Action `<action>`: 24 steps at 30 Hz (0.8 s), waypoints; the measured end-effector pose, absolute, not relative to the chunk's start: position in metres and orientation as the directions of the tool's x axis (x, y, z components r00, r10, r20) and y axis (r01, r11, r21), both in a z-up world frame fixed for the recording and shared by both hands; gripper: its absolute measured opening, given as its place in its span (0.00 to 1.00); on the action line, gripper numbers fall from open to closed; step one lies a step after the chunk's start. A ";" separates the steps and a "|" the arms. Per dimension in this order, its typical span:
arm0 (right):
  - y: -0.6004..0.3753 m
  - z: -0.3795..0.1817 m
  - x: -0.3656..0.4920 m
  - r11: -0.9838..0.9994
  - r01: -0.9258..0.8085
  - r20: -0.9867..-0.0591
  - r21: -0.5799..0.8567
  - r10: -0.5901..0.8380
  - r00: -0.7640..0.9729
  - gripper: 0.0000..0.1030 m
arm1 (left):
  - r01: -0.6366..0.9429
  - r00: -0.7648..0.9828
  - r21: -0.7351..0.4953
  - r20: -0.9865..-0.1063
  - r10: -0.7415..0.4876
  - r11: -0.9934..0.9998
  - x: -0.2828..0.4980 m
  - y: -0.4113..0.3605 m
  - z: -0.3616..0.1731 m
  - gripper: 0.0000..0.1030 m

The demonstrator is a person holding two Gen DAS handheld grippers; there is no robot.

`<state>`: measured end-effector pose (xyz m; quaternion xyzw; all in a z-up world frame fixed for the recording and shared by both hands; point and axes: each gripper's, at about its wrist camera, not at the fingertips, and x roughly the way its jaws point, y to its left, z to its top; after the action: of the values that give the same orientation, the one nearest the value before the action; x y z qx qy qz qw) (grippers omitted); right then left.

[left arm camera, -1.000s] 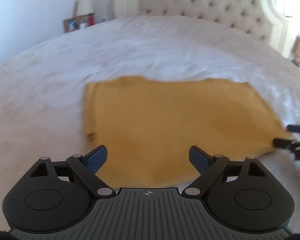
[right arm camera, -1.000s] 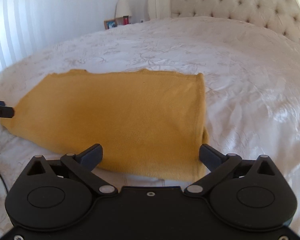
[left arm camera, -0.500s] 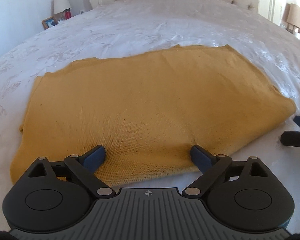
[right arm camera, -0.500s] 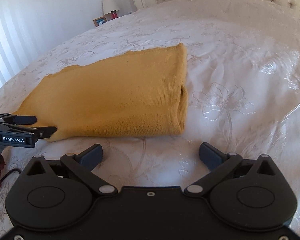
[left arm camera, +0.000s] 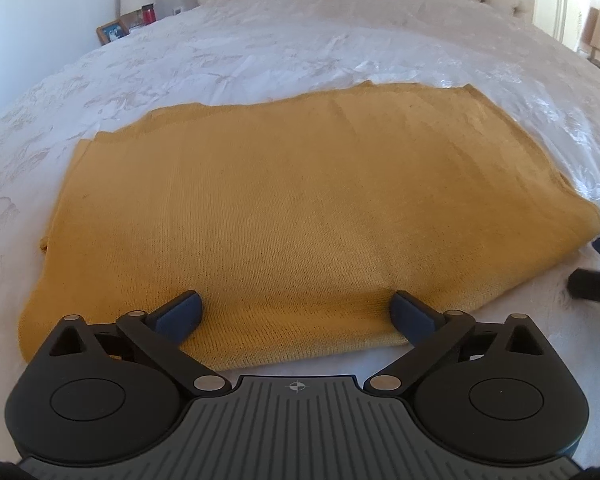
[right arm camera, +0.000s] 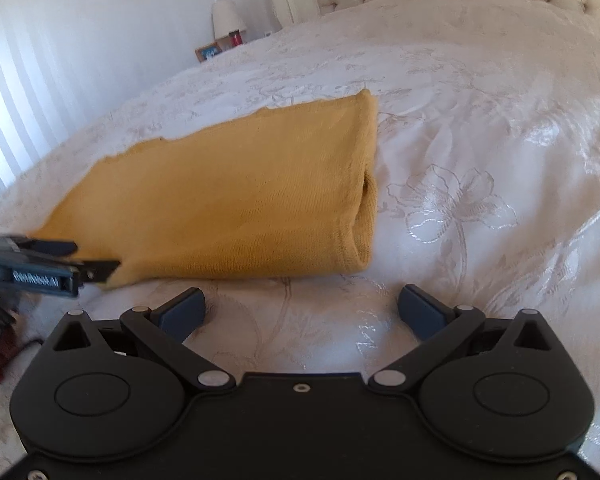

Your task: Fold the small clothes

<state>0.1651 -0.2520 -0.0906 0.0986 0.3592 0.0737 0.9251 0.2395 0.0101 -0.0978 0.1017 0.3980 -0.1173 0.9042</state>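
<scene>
The yellow knit [left arm camera: 320,208] lies folded flat on the bed [left arm camera: 300,32], its near edge between the opening, empty jaws of the left gripper [left arm camera: 296,314] and just ahead of the wide-apart right gripper [right arm camera: 302,308]; soft, light and floppy, probably best pinched at a corner.

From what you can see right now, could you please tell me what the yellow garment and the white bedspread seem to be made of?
The yellow garment looks like a fine-gauge knit, probably cotton or wool blend: fine rows of stitches show, with a matte, slightly fuzzy face. The white bedspread looks like a satiny woven fabric, perhaps jacquard or embroidered: raised flower outlines catch the light with a sheen.
</scene>
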 end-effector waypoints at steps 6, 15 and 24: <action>-0.250 -0.089 0.169 0.974 -0.066 -0.672 0.215 0.197 0.714 1.00 | 0.235 0.619 0.112 -0.783 -0.060 0.965 0.242 0.002 -0.092 1.00; -0.258 -0.088 0.169 0.958 -0.061 -0.665 0.279 0.238 0.707 1.00 | 0.207 0.599 0.134 -0.801 -0.017 0.969 0.244 -0.009 -0.068 0.86; -0.265 -0.086 0.171 0.944 -0.045 -0.664 0.327 0.263 0.701 1.00 | 0.085 0.658 0.152 -0.751 0.059 0.985 0.319 -0.020 -0.034 0.86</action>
<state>0.1710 -0.2647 -0.0863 0.1443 0.3776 0.0843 0.9108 0.3194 -0.0203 -0.0336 0.0871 0.4134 -0.0073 0.9063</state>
